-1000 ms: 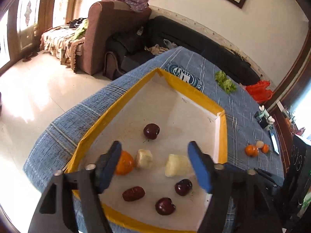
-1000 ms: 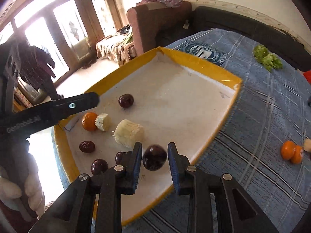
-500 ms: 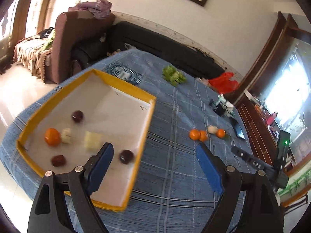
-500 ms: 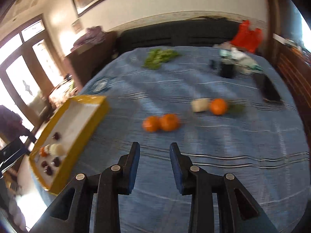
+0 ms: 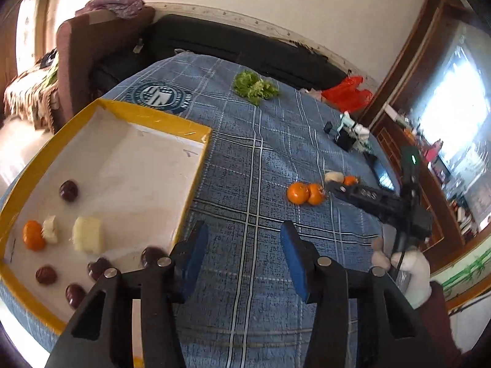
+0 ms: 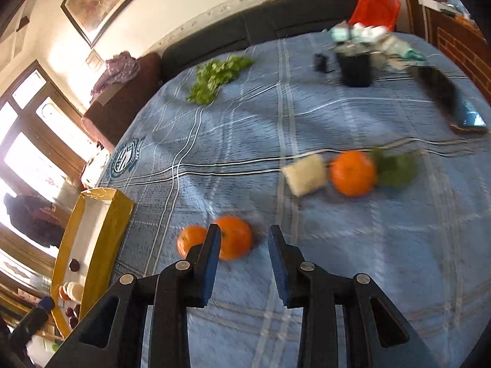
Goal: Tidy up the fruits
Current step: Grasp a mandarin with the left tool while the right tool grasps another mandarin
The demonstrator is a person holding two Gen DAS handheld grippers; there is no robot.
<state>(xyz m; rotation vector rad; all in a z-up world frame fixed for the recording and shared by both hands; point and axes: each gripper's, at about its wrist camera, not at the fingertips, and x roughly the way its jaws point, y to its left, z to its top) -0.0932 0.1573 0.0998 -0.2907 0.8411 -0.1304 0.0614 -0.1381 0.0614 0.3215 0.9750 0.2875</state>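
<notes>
- The surface [image 5: 245,159], under a blue plaid cloth, fills both views
- A yellow-rimmed tray [image 5: 196,165] lies at its left, holding dark red fruits [image 5: 69,189], a pale chunk [image 5: 87,237], a smaller pale piece and one orange [image 5: 33,235]
- The left gripper [image 5: 244,251] hangs over bare cloth just right of the tray; its jaws have just been closing, yet stand apart with nothing between them
- The right gripper [image 6: 244,256] has its jaws narrowly parted and empty, tips just in front of two touching oranges [image 6: 234,240], the left fingertip overlapping them in view; whether it touches, I cannot tell
- A leafy green bunch [image 6: 214,75] lies near the far edge
- Farther right lie a third orange [image 6: 353,172] and a pale block [image 6: 305,174] just beside it
</notes>
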